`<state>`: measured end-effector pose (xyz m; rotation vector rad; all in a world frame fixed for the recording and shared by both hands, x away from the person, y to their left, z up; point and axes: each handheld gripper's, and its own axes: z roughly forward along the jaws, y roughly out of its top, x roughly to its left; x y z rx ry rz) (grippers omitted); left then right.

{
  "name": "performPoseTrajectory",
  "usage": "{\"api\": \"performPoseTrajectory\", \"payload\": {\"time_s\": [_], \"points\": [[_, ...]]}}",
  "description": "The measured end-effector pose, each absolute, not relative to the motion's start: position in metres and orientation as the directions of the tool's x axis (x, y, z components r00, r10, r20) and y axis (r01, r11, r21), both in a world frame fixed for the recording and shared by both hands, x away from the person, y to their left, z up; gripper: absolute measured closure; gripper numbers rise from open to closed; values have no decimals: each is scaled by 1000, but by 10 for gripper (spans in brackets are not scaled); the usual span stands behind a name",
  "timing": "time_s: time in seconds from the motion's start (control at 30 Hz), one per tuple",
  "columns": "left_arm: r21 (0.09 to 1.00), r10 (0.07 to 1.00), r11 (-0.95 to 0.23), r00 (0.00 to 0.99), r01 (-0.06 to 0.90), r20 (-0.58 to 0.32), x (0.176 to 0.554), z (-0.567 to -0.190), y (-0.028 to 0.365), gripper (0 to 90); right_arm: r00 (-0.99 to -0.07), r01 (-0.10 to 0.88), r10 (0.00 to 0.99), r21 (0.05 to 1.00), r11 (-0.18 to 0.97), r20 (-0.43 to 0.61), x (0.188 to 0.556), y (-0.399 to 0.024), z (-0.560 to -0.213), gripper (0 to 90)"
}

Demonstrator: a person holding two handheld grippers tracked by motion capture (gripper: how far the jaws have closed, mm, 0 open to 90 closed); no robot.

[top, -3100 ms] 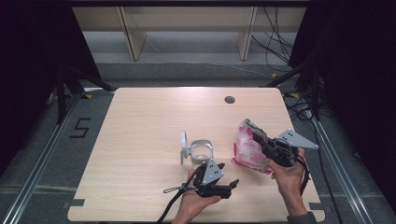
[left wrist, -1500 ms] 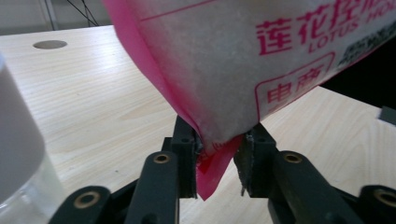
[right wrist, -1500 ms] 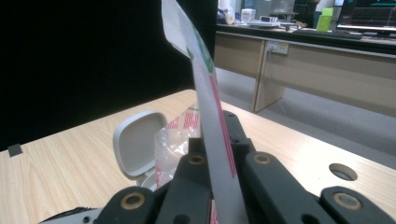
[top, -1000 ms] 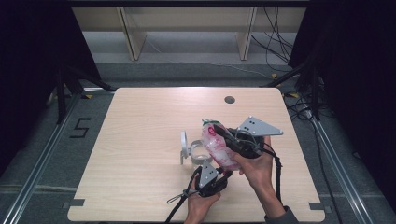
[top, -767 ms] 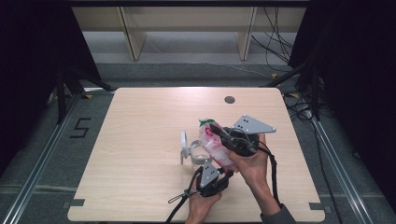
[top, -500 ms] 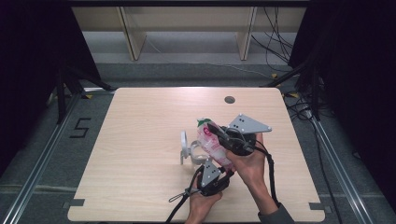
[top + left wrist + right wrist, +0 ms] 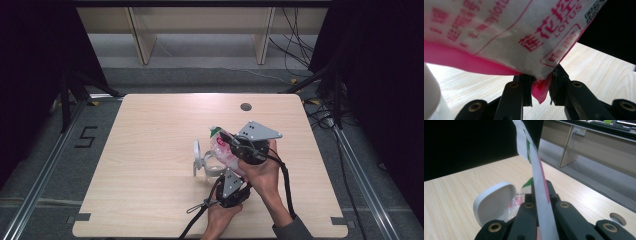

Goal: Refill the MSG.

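Pale wooden table [image 7: 150, 150] with a round hole [image 7: 245, 106] (far edge), wooden shelf legs [image 7: 141, 35] beyond

I see a pale wood-grain surface [image 7: 150, 150] with rounded corners, standing on a grey floor [image 7: 60, 165]. Near its far edge, right of the middle, there is a small round hole [image 7: 245, 106]. Toward the near edge, about midway between the left and right edges, a clear container [image 7: 207, 165] with its white hinged lid [image 7: 196, 151] swung open rests directly on the wood. The lid stands upright on the container's left.
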<state>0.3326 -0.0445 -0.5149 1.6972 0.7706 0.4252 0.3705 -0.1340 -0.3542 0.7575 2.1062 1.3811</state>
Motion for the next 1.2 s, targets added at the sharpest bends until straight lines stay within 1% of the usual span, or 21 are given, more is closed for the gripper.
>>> {"api": "performPoseTrajectory", "payload": {"time_s": [0.03,0.1,0.13,0.23,0.27,0.3,0.43,0.57,0.63,0.7,0.77,0.8,0.93,0.97,1.0,1.07,1.1,1.17,1.2], "points": [[955,682,-122,722,269,-117,333,-515,-45,743,-718,166,686,927,335,-119,372,-134,-355,900],[956,686,-117,718,270,-119,333,-515,-46,744,-720,209,689,922,325,-80,371,-131,-355,900],[957,686,-120,719,264,-112,333,-514,-47,744,-723,183,680,917,355,-119,372,-131,-354,900],[956,682,-132,724,262,-104,335,-514,-46,745,-719,184,685,919,349,-116,372,-130,-354,900],[956,685,-122,720,266,-113,334,-514,-47,746,-724,167,677,918,359,-133,373,-130,-355,900],[957,681,-126,724,262,-109,335,-514,-47,746,-716,191,689,918,347,-111,371,-128,-355,900],[958,681,-126,725,257,-105,335,-513,-47,747,-724,150,672,916,373,-155,373,-126,-355,900],[958,682,-131,724,254,-98,334,-513,-47,748,-738,163,659,910,381,-144,372,-124,-354,900],[959,683,-127,724,253,-101,334,-512,-48,748,-736,185,667,912,366,-118,370,-123,-354,900],[960,682,-125,724,252,-101,334,-512,-48,749,-736,181,665,910,373,-127,371,-123,-353,900],[962,679,-123,728,245,-99,333,-513,-49,750,-727,143,666,912,384,-167,374,-123,-353,900],[961,677,-124,729,246,-99,332,-513,-50,750,-732,155,664,911,382,-154,374,-122,-353,900],[960,677,-131,730,246,-95,332,-514,-52,751,-732,160,661,900,405,-167,375,-121,-355,900],[960,675,-133,732,247,-94,332,-514,-51,752,-737,138,649,898,417,-188,377,-122,-354,900],[960,673,-134,733,245,-93,332,-514,-51,752,-735,168,660,903,396,-153,376,-121,-356,900],[962,677,-133,731,239,-88,332,-514,-52,752,-740,183,657,899,398,-141,376,-121,-355,900],[962,678,-137,730,237,-83,332,-513,-52,752,-738,162,655,900,404,-162,376,-121,-355,900],[963,677,-144,732,229,-73,331,-513,-51,753,-742,180,655,900,398,-141,376,-120,-354,900],[963,678,-140,731,229,-75,332,-513,-51,753,-742,173,655,901,397,-146,377,-120,-354,900]]}}
